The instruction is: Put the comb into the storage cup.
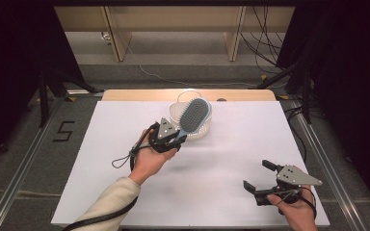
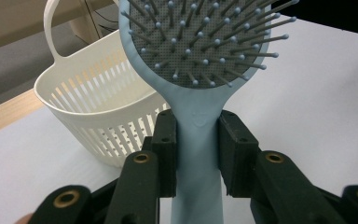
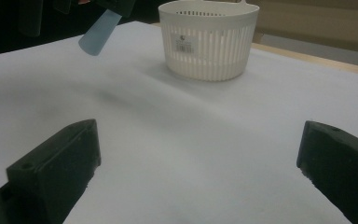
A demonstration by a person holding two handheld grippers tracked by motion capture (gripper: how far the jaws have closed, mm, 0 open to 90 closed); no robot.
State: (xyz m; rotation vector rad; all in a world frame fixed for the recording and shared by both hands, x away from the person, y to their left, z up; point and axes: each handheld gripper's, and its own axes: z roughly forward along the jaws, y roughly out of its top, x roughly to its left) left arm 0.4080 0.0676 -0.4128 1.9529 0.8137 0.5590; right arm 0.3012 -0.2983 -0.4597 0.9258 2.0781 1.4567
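Over the white slotted basket (image 1: 192, 126), a light blue hairbrush (image 1: 195, 114) is pinched by its handle in the left gripper (image 2: 197, 144); the right gripper (image 1: 260, 177) is held spread wide, nothing between.

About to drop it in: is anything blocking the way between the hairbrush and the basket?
Nothing visible. The hairbrush, clamped by its handle in the left tongs, has its head above the white basket, whose opening looks clear.

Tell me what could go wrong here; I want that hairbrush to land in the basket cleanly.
The left gripper clamps the hairbrush by its handle only, so the heavy head could pivot. The light basket stands free and might tip if the head catches its rim. The right gripper is far away, not steadying it.
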